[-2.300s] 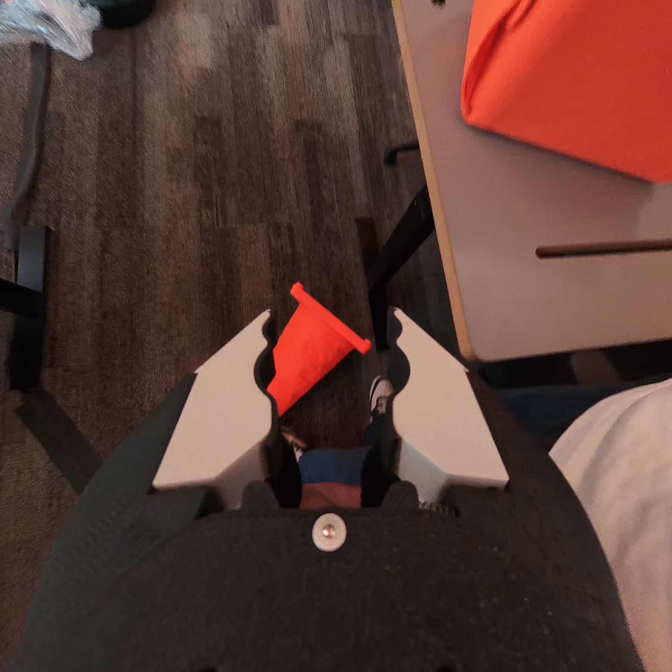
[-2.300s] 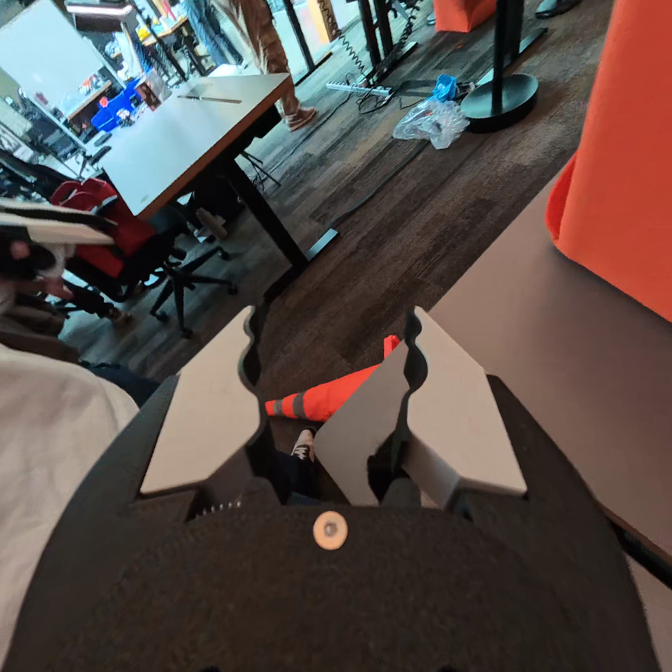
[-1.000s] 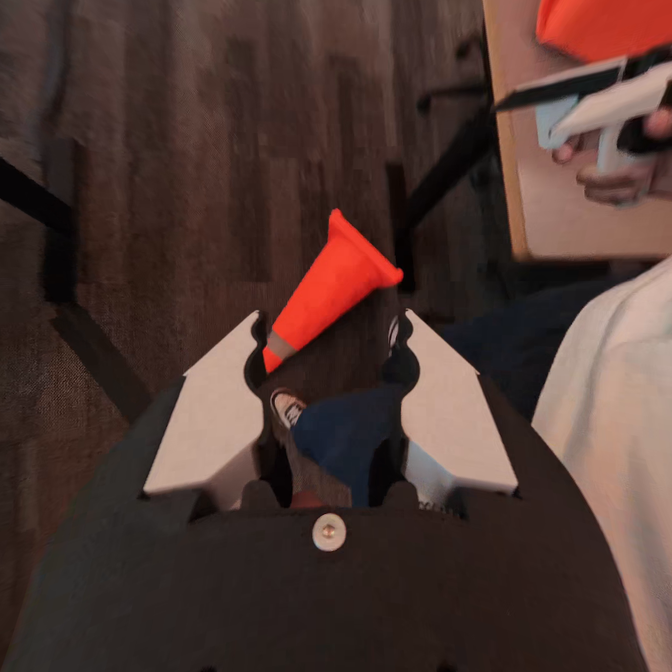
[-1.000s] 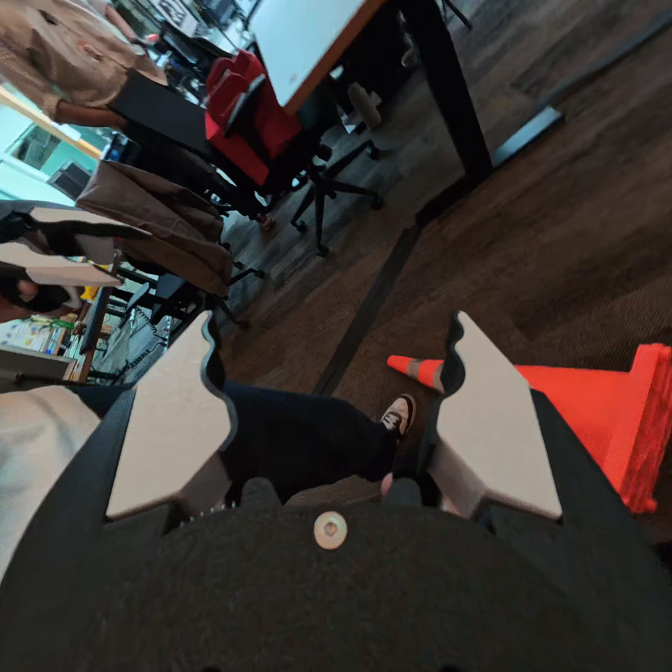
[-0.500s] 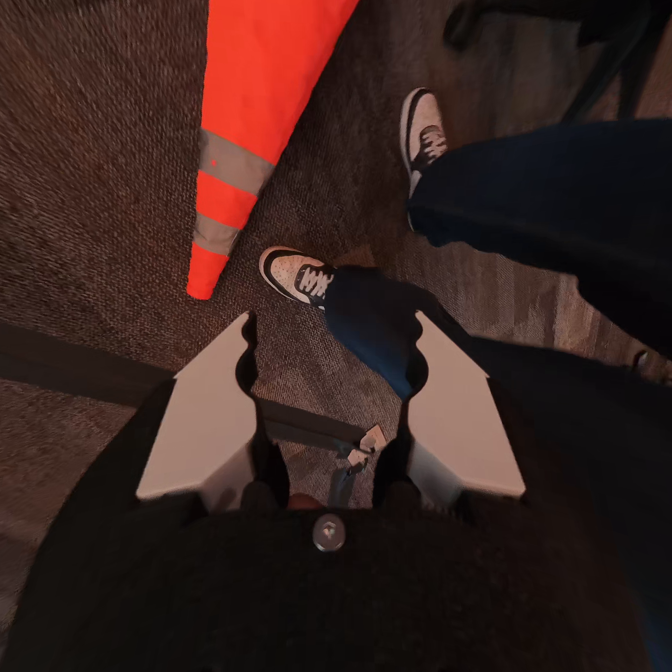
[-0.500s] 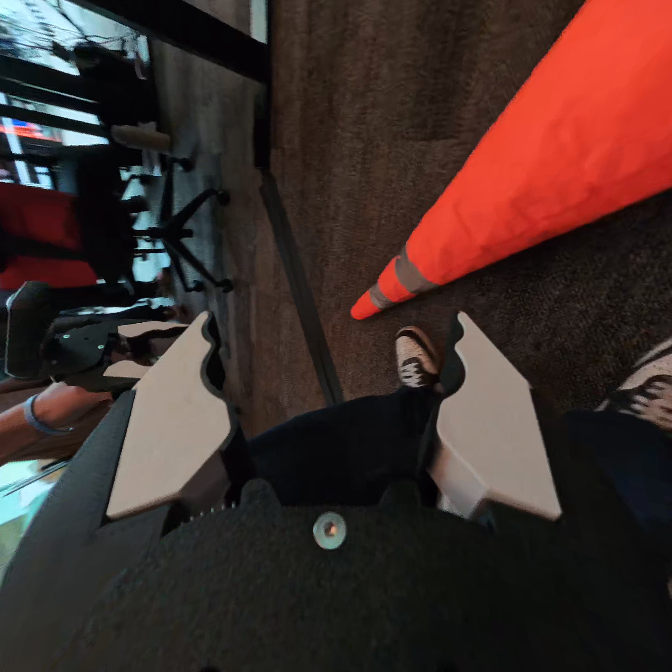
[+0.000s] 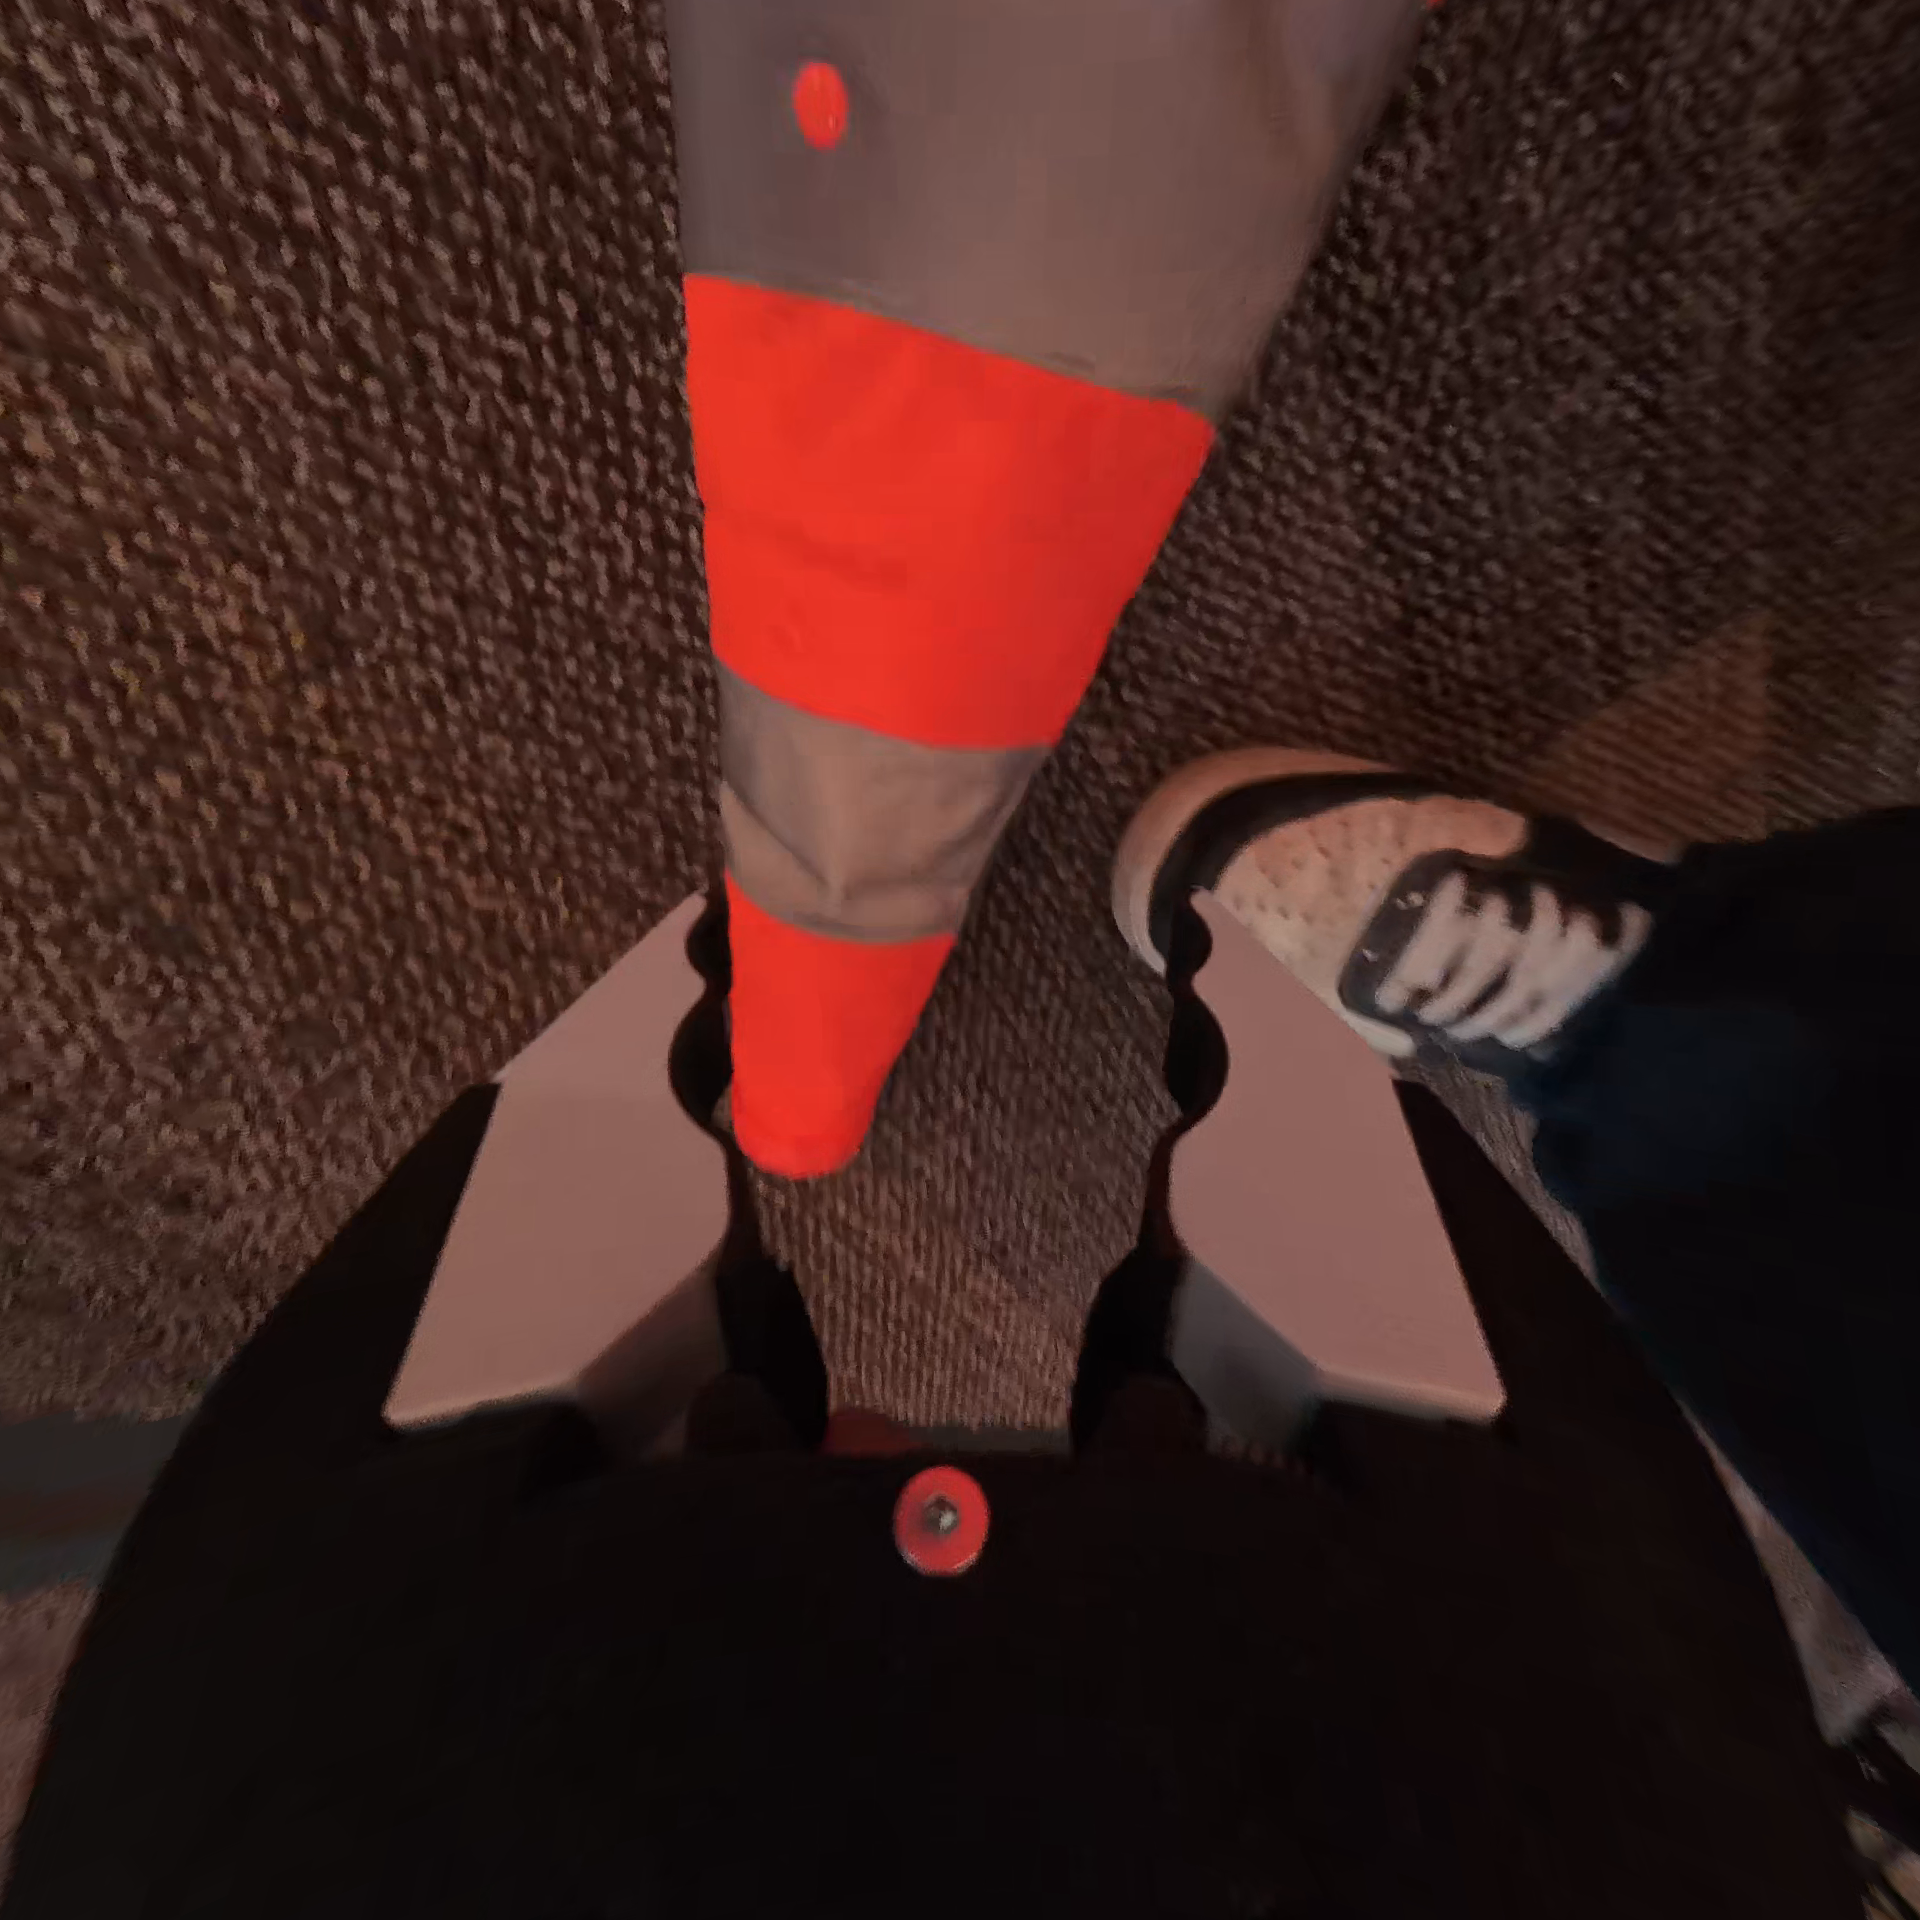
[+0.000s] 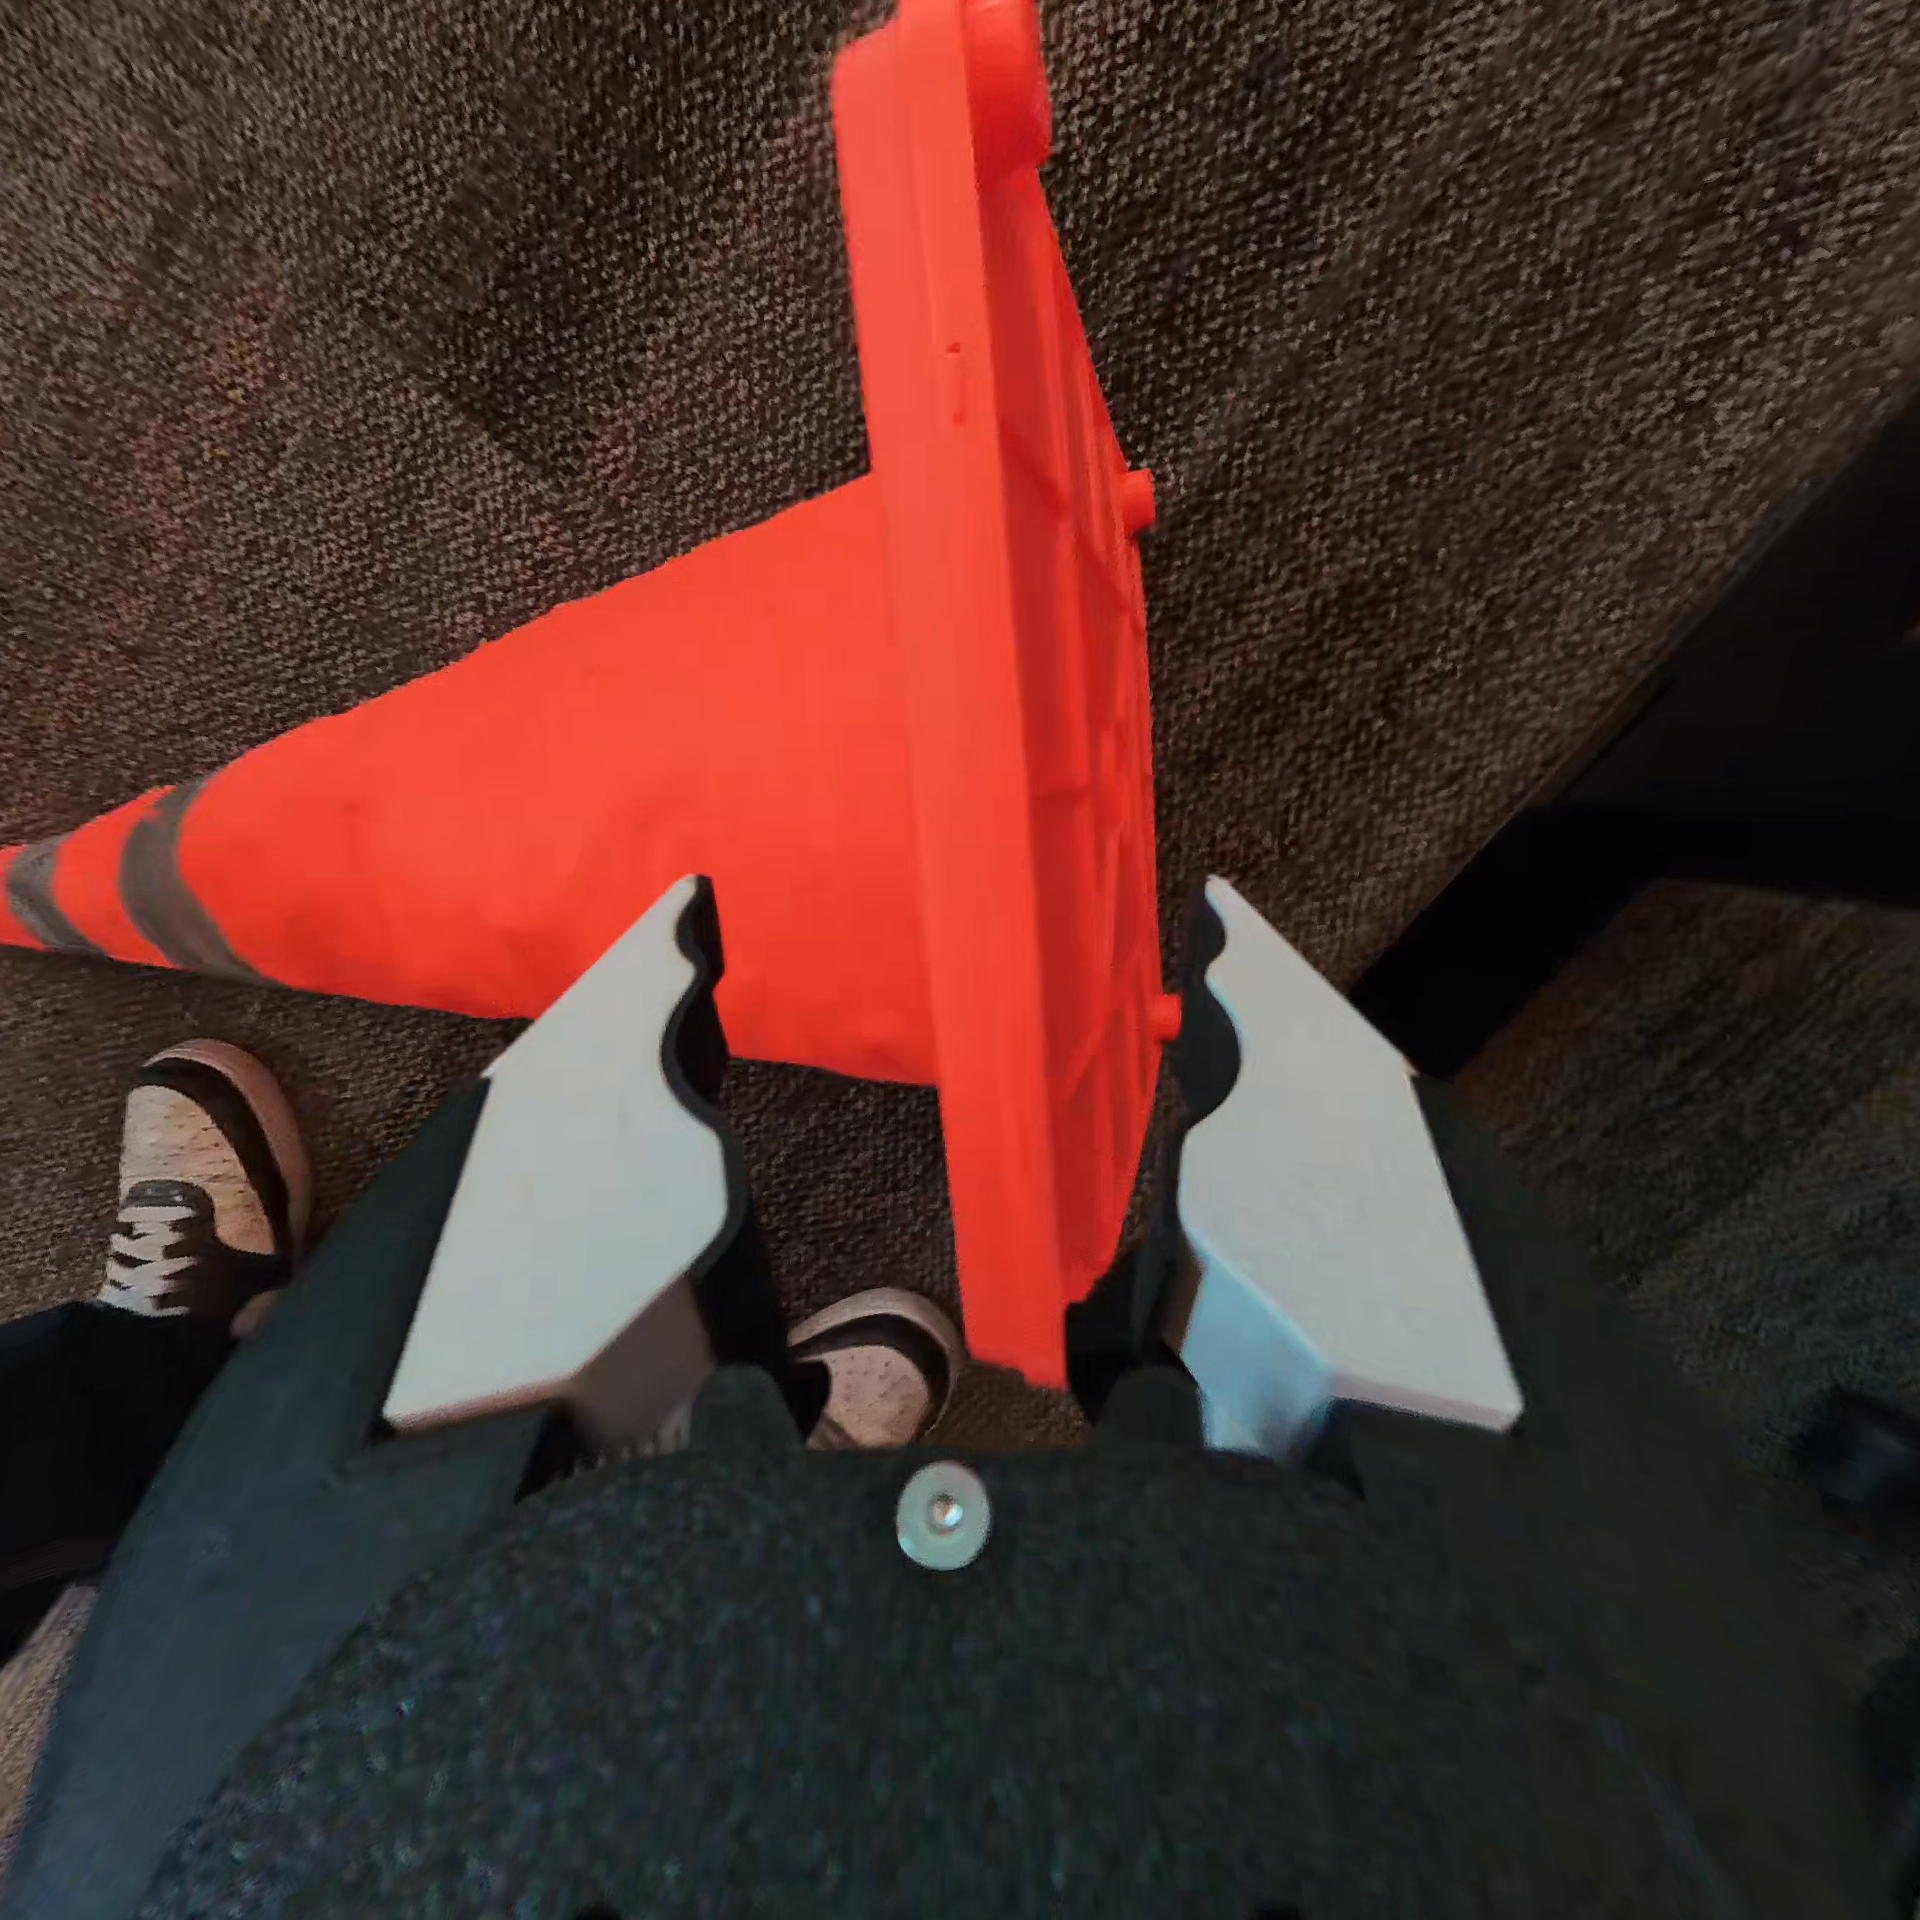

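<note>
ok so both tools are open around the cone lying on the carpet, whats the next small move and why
Probably close both tools. The left tool is open with the cone tip between its jaws, close to the left one. The right tool is open astride the cone's flat base edge. Neither grips yet, and the cone lies on its side on the carpet, so shutting on both ends looks like the fitting step.

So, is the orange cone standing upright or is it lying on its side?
Lying on its side. The orange cone stretches along the carpet, its square base on edge between the open right tool's fingers, its tip by the left tool.
</note>
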Available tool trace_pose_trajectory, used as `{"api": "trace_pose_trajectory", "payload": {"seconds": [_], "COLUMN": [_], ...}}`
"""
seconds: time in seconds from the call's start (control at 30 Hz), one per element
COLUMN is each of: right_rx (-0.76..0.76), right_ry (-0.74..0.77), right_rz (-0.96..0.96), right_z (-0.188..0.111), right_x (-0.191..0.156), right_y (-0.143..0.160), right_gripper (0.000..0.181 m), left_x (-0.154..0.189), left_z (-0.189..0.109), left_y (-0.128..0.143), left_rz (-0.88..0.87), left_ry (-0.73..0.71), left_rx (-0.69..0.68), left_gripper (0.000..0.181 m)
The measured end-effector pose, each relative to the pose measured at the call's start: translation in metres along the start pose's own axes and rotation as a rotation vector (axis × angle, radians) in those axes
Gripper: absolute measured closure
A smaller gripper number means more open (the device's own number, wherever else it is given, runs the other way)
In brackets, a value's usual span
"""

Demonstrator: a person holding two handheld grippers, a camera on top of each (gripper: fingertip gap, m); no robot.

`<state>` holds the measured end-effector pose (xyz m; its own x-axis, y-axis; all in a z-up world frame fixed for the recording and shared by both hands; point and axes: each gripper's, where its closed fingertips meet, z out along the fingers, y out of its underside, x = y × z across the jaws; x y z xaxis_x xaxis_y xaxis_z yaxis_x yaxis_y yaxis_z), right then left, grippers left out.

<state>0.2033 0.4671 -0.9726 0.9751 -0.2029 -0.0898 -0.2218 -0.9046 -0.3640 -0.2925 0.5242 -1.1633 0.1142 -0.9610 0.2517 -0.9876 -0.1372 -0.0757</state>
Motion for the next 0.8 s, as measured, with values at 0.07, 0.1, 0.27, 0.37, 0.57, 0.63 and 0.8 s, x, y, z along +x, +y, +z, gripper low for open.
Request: {"api": "trace_pose_trajectory", "payload": {"seconds": [0.07,0.1,0.27,0.37,0.57,0.63,0.8], "right_rx": [-0.007,-0.002,-0.032,-0.043,-0.070,-0.082,-0.123], "right_ry": [-0.018,-0.014,-0.044,-0.031,-0.043,-0.044,0.060], "right_rz": [-0.009,-0.020,-0.066,-0.090,-0.070,-0.102,-0.205], "right_z": [0.017,0.023,0.051,0.065,0.084,0.085,0.068], "right_x": [0.005,0.007,0.000,-0.002,0.001,0.002,0.001], "right_y": [-0.005,-0.007,-0.008,-0.007,-0.010,-0.010,-0.016], "right_gripper": [0.097,0.101,0.121,0.127,0.127,0.132,0.145], "left_x": [-0.007,-0.010,-0.016,-0.014,-0.013,-0.014,-0.009], "left_z": [0.020,0.027,0.057,0.072,0.095,0.102,0.097], "left_y": [-0.010,-0.015,-0.024,-0.021,-0.027,-0.029,-0.029], "left_rz": [-0.012,-0.011,0.056,0.113,0.120,0.126,0.114], "left_ry": [-0.012,-0.022,-0.049,-0.056,-0.085,-0.103,-0.112], "left_rx": [0.042,0.064,0.093,0.075,0.078,0.071,0.082], "left_gripper": [0.090,0.087,0.081,0.081,0.073,0.069,0.075]}}
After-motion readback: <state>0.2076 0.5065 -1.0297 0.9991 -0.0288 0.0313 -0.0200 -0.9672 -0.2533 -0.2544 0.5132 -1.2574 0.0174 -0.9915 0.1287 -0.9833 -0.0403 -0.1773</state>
